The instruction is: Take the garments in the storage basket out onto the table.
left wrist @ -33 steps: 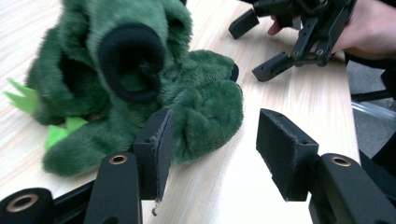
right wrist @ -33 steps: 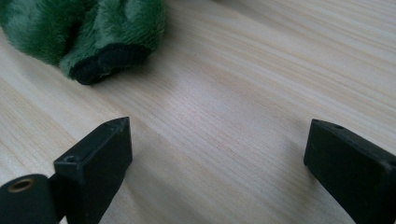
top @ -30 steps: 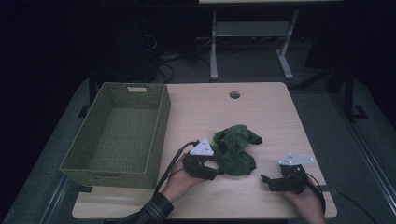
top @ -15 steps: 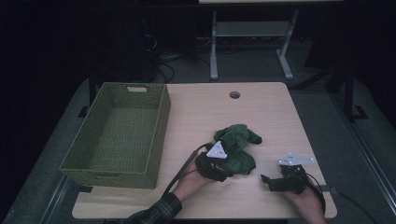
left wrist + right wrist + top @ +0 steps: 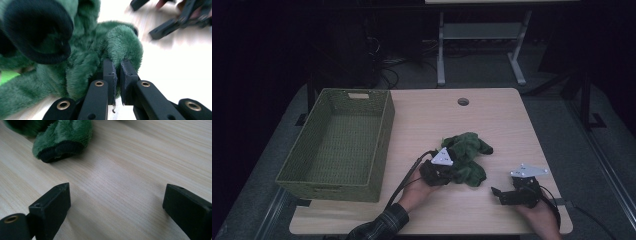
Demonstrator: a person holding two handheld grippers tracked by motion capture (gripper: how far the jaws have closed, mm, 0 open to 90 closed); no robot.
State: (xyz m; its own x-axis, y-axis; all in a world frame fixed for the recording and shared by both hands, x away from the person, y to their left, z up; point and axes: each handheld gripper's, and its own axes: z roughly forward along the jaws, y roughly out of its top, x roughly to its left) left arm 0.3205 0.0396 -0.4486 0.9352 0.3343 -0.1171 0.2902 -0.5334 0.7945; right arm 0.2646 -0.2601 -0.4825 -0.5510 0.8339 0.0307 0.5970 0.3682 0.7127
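Note:
A green plush toy [image 5: 467, 155] with black-tipped limbs lies on the wooden table [image 5: 432, 117], right of centre. My left gripper [image 5: 451, 174] is at the toy's near left side. In the left gripper view its jaws [image 5: 117, 65] stand almost together, pinching the fur of one rounded green limb [image 5: 123, 42]. My right gripper [image 5: 498, 194] rests on the table near the front right edge, apart from the toy. It is open [image 5: 116, 192] with bare wood between its jaws, and a black-soled plush foot [image 5: 62, 137] lies beyond them.
A green woven basket [image 5: 382, 135] stands on the table's left side with nothing in it. A round cable hole [image 5: 463, 101] sits near the far edge. The right gripper [image 5: 172, 23] also shows far off in the left gripper view.
My left gripper has slid right along the table into the plush toy's side. The right gripper has stayed in place.

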